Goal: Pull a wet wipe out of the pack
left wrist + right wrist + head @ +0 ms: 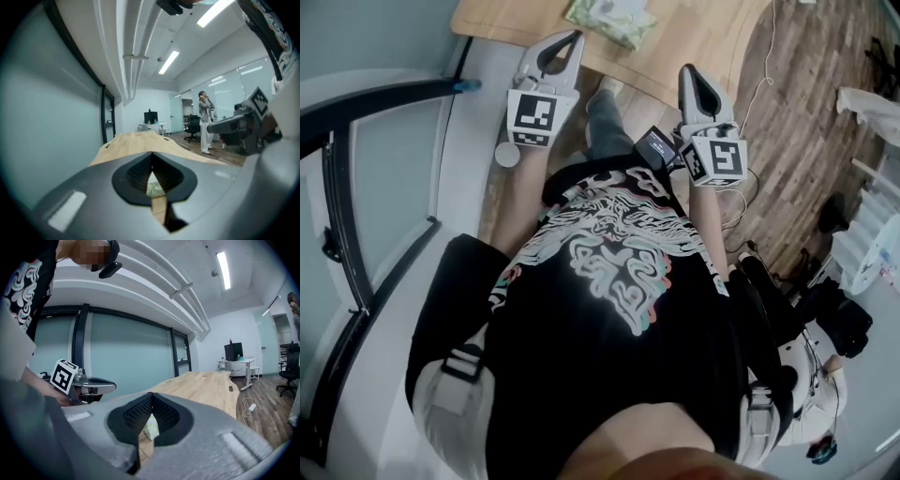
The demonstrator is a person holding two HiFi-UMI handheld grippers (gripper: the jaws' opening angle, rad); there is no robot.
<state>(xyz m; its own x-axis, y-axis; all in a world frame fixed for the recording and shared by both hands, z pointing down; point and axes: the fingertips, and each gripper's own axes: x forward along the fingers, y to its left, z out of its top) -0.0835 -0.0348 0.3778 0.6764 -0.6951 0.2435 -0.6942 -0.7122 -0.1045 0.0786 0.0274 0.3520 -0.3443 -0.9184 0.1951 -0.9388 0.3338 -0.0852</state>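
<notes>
"Where the head view looks down, what lies on the table (pixel 703 47)?"

"A wet wipe pack (pixel 612 17), near the edge closest to the person. The left gripper (pixel 570 39) and right gripper (pixel 688 75) hang by that edge, clear of it."

"The left gripper view?"

"Jaws together, empty, pack (pixel 154 189) beyond them."

"The right gripper view?"

"Jaws closed on nothing, pack (pixel 151 430) ahead."

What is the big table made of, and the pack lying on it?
The table looks like pale wood with a smooth, matte finish: its warm tan colour and faint grain streaks show it. The pack seems to be soft plastic film, greenish and white. Its surface looks crinkled, but from this far that is a guess.
</notes>
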